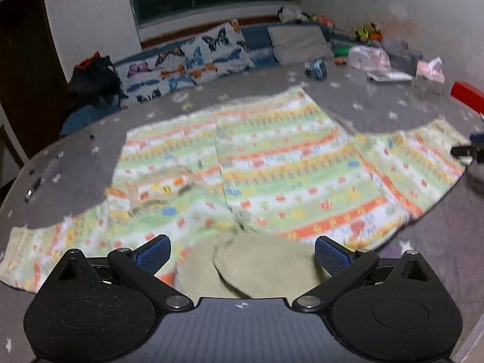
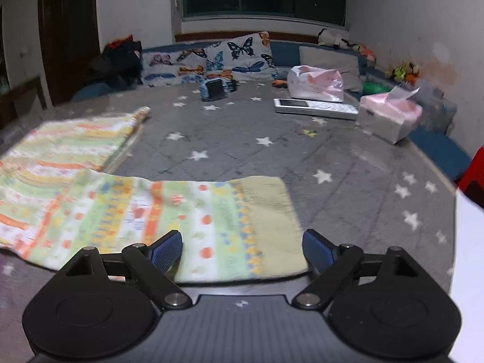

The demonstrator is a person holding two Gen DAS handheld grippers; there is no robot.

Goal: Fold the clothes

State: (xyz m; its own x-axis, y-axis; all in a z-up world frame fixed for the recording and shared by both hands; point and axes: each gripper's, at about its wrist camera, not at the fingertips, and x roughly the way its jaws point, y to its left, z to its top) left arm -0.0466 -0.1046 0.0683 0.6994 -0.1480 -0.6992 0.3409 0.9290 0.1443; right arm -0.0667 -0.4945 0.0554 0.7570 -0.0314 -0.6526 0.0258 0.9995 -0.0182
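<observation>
A striped, colourful long-sleeved top [image 1: 257, 175] lies spread flat on the grey star-patterned mat [image 1: 378, 103]. My left gripper [image 1: 242, 255] is open just above its beige collar [image 1: 257, 266], with the body stretching away ahead. My right gripper [image 2: 242, 249] is open over the end of one sleeve [image 2: 181, 211], its beige cuff [image 2: 272, 220] between the blue fingers. The right gripper also shows at the right edge of the left wrist view [image 1: 467, 151]. The other sleeve [image 1: 45, 248] lies to the left.
Butterfly pillows [image 2: 217, 60], a grey pillow [image 2: 329, 57], a pink plastic bag [image 2: 314, 83], a tissue pack [image 2: 390, 115], a white remote-like device [image 2: 314, 107] and a small blue box [image 2: 214, 89] sit at the mat's far side. A red object [image 1: 467, 95] is at the right. Small dark items [image 1: 36, 184] lie at the left.
</observation>
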